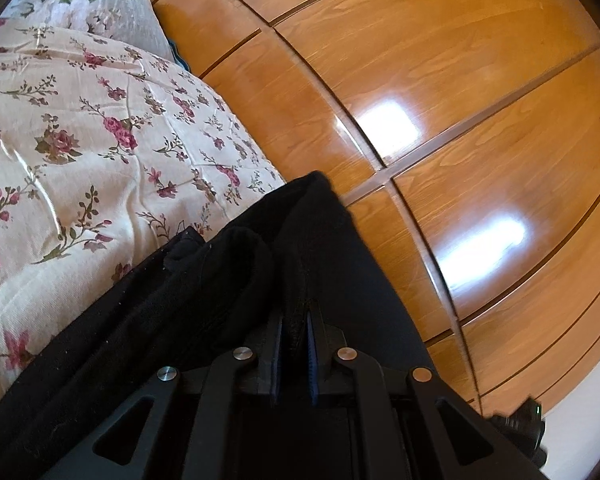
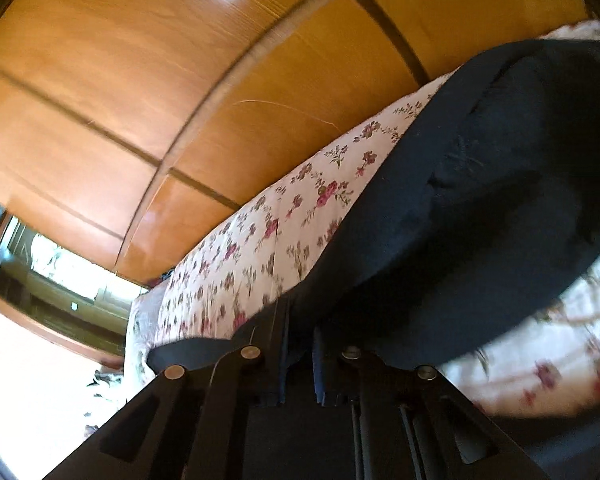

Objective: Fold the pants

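1. Left wrist view: left claw [image 1: 295,332], black frame with blue pads, closed on a raised fold of the black pants [image 1: 228,280]; cloth fills the narrow gap between the two fingers
2. Left wrist view: pants run from the lower left corner up to a rounded end near the middle of the frame, bunched in thick ridges; they lie over the near edge of the bed
3. Left wrist view: floral bedspread [image 1: 80,140], cream with red roses, covers the bed at left; a grey flowered pillow [image 1: 96,4] sits at its far end, top left
4. Left wrist view: glossy wooden wardrobe panels [image 1: 440,80] fill the right and top, with bright patches of reflected light
5. Right wrist view: right claw [image 2: 300,344] closed on an edge of the pants [image 2: 480,208]; dark cloth sits pinched between its fingers
6. Right wrist view: pants spread as a broad dark mass from the claw toward the upper right, resting on the bedspread [image 2: 260,248]
7. Right wrist view: wooden panels [image 2: 120,80] above and left; a bright opening, blurred, at lower left
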`<move>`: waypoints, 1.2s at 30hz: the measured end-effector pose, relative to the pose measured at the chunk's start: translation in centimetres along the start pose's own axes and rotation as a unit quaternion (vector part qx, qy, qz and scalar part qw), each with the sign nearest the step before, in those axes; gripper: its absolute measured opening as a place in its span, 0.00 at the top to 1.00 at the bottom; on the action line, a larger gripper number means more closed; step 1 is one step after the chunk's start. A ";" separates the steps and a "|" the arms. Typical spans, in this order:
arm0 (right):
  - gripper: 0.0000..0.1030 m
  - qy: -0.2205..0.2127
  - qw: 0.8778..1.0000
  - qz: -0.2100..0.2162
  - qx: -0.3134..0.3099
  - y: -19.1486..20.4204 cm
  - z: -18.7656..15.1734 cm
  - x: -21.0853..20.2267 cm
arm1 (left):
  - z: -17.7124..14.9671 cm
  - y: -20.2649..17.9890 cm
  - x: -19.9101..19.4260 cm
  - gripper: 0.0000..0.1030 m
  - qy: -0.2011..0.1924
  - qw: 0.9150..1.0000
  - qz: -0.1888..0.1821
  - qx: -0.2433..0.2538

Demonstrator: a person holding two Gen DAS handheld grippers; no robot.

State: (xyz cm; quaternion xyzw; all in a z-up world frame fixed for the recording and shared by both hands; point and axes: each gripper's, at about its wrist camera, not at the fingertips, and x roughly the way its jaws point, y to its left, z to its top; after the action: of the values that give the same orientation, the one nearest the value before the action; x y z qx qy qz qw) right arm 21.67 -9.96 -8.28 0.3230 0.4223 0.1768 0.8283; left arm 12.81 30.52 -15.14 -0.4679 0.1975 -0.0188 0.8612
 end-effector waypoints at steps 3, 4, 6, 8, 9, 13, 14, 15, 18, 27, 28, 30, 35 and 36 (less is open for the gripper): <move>0.90 -0.010 1.000 -0.001 -0.017 -0.2 -2.3 -1.1 | 0.1 0.2 -0.2 0.91 0.015 1.000 -0.016 -0.017; 0.90 -0.012 1.000 -0.001 -0.020 -0.3 -2.9 -1.3 | 0.3 0.2 -0.2 0.91 0.031 0.999 -0.021 -0.026; 0.90 -0.017 1.000 0.002 -0.024 -0.5 -3.4 -2.1 | 0.5 0.1 -0.9 0.91 0.049 0.997 -0.032 -0.044; 0.90 -0.023 0.999 0.007 -0.023 -0.6 -3.5 -2.8 | 0.6 -0.3 -2.7 0.91 0.044 0.995 -0.064 -0.064; 0.90 -0.027 0.999 0.011 -0.022 -0.6 -3.4 -3.2 | 0.6 -0.5 -3.4 0.91 0.042 0.994 -0.075 -0.068; 0.91 -0.048 0.998 0.023 -0.033 0.1 -3.5 -4.9 | 0.4 -2.5 -6.6 0.91 0.041 0.994 -0.091 -0.034; 0.91 -0.053 0.997 0.023 -0.045 0.4 -3.6 -5.4 | 0.3 -3.0 -7.4 0.91 0.042 0.994 -0.098 -0.026; 0.91 -0.060 0.996 0.022 -0.065 1.1 -3.7 -6.1 | 0.2 -3.2 -8.0 0.91 0.041 0.993 -0.106 -0.023; 0.91 -0.075 0.990 0.022 -0.120 2.7 -4.5 -7.6 | 0.2 -3.1 -10.4 0.91 0.024 0.991 -0.126 -0.034; 0.91 -0.055 0.977 0.022 -0.203 4.0 -9.5 -10.3 | -0.4 -2.4 -14.9 0.91 0.012 0.994 -0.106 -0.020; 0.91 -0.049 0.978 0.024 -0.203 3.8 -10.2 -10.4 | -0.5 -2.0 -15.1 0.91 0.014 0.995 -0.099 -0.022; 0.91 -0.036 0.978 0.026 -0.202 3.4 -11.4 -10.1 | -0.7 -0.9 -15.2 0.91 0.022 0.995 -0.086 -0.035; 0.91 -0.007 0.983 0.005 -0.182 1.5 -13.3 -9.0 | -2.0 1.1 -15.3 0.70 0.052 0.997 -0.038 -0.045; 0.91 -0.002 0.985 0.001 -0.172 1.0 -13.4 -8.8 | -2.4 1.6 -15.5 0.67 0.055 0.996 -0.037 -0.056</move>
State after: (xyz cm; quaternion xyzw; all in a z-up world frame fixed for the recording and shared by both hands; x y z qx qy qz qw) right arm 5.65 -9.04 -8.25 0.1765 0.3835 0.2464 0.8724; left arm -2.57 32.84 -12.63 -0.5207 0.2280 -0.0650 0.8201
